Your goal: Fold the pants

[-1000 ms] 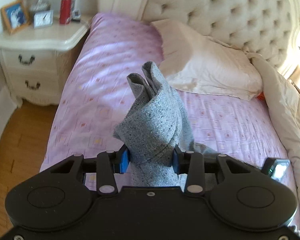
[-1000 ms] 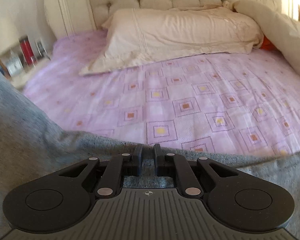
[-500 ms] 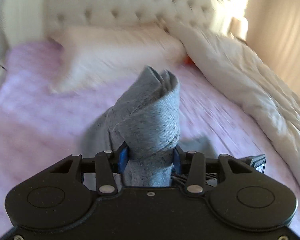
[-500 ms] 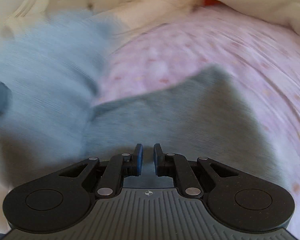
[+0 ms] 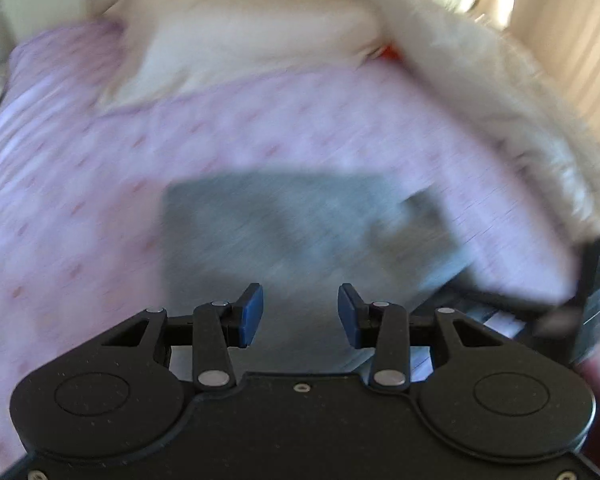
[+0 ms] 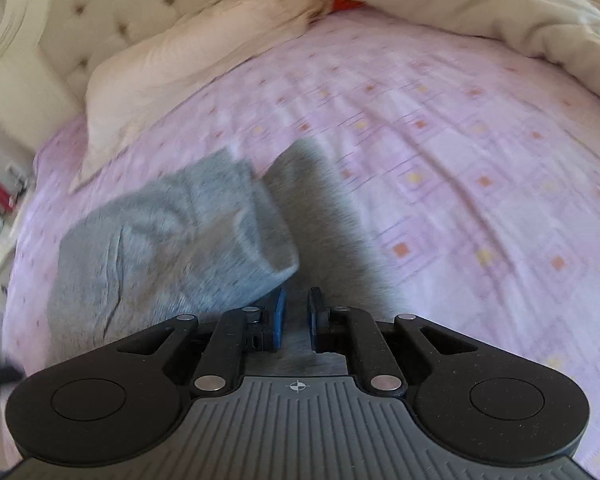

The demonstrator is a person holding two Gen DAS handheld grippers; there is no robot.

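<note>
No readable text, label, brand or number shows in either view.

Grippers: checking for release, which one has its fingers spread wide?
The left gripper: wide gap, nothing between. The right gripper shows a narrow gap over the gray pants.

place: home bedroom | signs: tufted headboard (image 6: 112,16), pink patterned bedsheet (image 6: 440,140), pillow (image 6: 188,64), cream duvet (image 6: 480,4)

Pink patterned bed (image 6: 440,152) ahead of gripper; cream pillow (image 6: 188,64), tufted headboard (image 6: 112,4) beyond; duvet (image 6: 480,4) right, sunlit.
</note>
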